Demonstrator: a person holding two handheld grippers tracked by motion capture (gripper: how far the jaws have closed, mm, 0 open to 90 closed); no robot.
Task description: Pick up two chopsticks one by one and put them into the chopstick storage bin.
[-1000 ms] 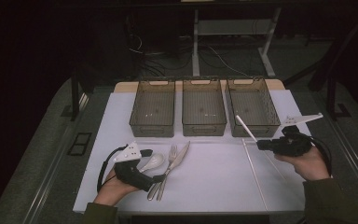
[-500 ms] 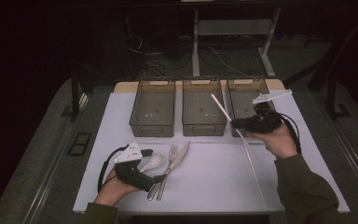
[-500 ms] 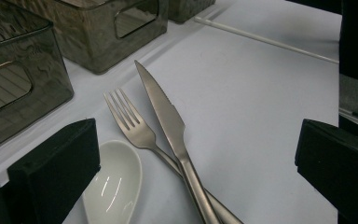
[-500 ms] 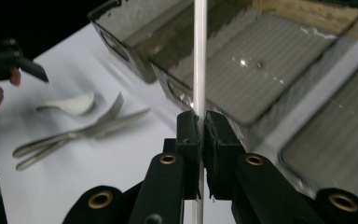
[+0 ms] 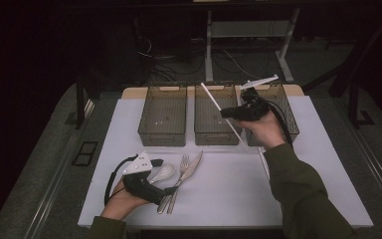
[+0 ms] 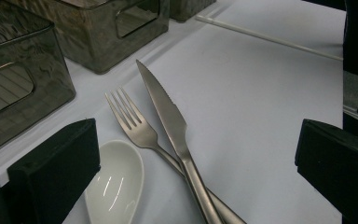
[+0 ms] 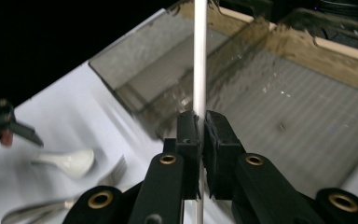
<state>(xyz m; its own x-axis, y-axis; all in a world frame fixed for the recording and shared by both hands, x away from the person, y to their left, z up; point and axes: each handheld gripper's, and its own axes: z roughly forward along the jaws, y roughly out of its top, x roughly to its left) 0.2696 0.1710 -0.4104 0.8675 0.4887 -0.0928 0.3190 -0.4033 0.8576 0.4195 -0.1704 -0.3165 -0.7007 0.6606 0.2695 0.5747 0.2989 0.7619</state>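
White chopstick (image 7: 199, 56) sits pinched between your right gripper (image 7: 200, 122) jaws, slanting up above the middle bin (image 5: 216, 118); your left gripper (image 6: 191, 154) rests wide apart near fork (image 6: 133, 123) and knife (image 6: 168, 116), in front of that bin.

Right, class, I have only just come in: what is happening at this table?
A person is sorting tableware into three bins. The right gripper is shut on a white chopstick and holds it above the middle bin and right bin. A second chopstick lies on the white mat. The left gripper rests open over a white spoon, a fork and a knife, which wait on the mat.
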